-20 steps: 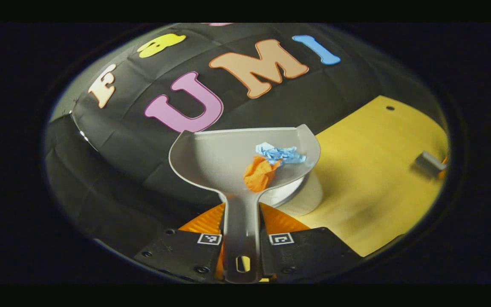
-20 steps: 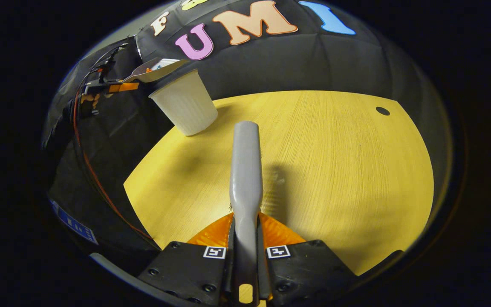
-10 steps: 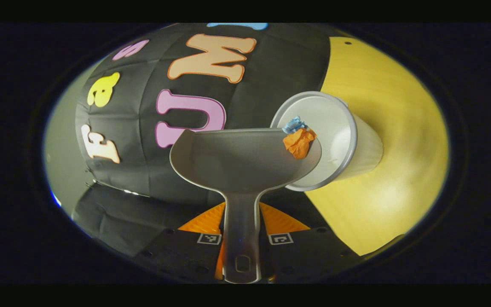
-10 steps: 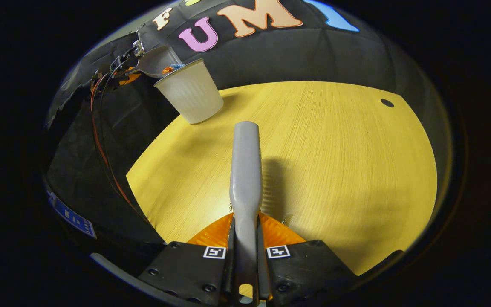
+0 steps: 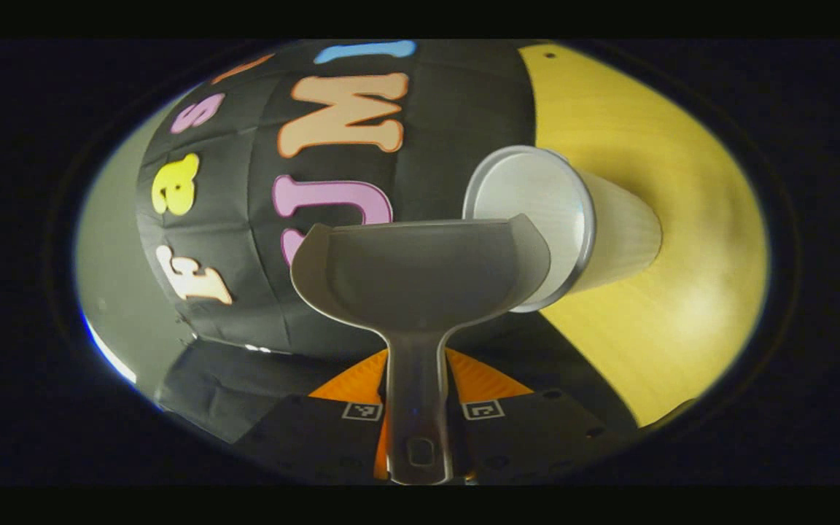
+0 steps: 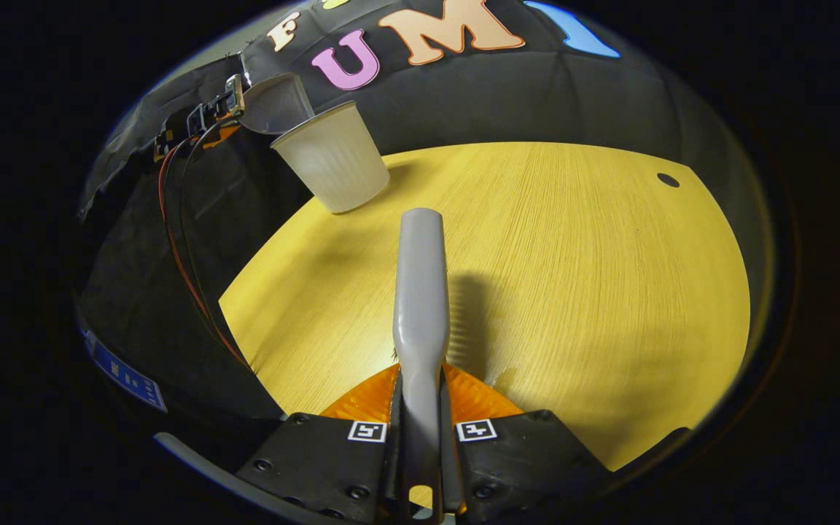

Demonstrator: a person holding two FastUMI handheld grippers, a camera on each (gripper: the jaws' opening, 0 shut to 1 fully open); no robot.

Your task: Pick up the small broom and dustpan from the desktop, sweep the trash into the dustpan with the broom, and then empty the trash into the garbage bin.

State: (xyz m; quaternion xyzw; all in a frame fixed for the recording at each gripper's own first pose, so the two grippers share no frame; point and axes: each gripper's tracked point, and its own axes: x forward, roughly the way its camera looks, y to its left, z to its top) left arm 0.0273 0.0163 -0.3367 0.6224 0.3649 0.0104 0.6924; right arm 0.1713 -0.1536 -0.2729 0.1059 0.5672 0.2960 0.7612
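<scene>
My left gripper (image 5: 418, 379) is shut on the handle of the grey dustpan (image 5: 420, 270). The pan is rolled to the side, with its right corner over the mouth of the white ribbed garbage bin (image 5: 613, 233), and its scoop is bare. In the right gripper view the same dustpan (image 6: 274, 106) leans over the bin (image 6: 336, 164) at the far left of the table, with the left gripper (image 6: 205, 120) behind it. My right gripper (image 6: 420, 386) is shut on the grey broom handle (image 6: 420, 284), which points forward above the table.
The yellow wooden table (image 6: 573, 277) has a small round hole (image 6: 667, 179) at its far right. Red and black cables (image 6: 179, 240) hang from the left gripper past the table's left edge. The black cloth wall stands close behind the bin.
The dustpan rolled further over the bin. The orange and blue paper balls slid off its right corner and are gone from the pan. The right gripper barely moved.
</scene>
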